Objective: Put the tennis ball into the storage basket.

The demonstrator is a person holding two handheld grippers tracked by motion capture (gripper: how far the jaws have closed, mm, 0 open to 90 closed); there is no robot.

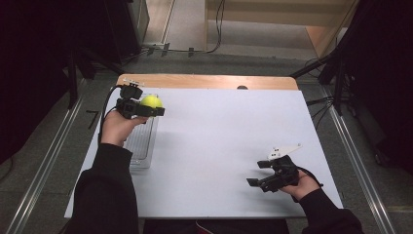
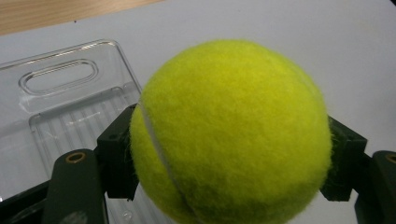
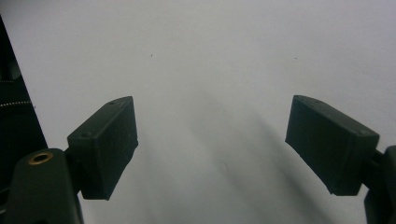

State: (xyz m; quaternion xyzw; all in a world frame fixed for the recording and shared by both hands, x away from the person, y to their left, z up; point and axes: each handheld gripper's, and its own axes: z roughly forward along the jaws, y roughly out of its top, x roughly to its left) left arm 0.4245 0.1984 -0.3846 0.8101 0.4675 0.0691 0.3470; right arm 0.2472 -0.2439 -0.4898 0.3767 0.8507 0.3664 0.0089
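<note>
A yellow-green tennis ball (image 1: pixel 151 101) (image 2: pixel 231 133) is held between the jaws of my left gripper (image 1: pixel 150 108) (image 2: pixel 229 158), which is shut on it above the far end of a clear plastic tray (image 1: pixel 142 141) (image 2: pixel 60 107) at the table's left. The tray lies flat with a handle slot at its far end. At the right, near the table's front edge, my right gripper (image 1: pixel 258 173) (image 3: pixel 212 144) stands open above the white surface, nothing between its jaws.
A white sheet (image 1: pixel 219 146) covers most of the wooden table (image 1: pixel 204 81). Metal rails run along the floor on both sides. Dark stands and cables sit behind and to the right of the table.
</note>
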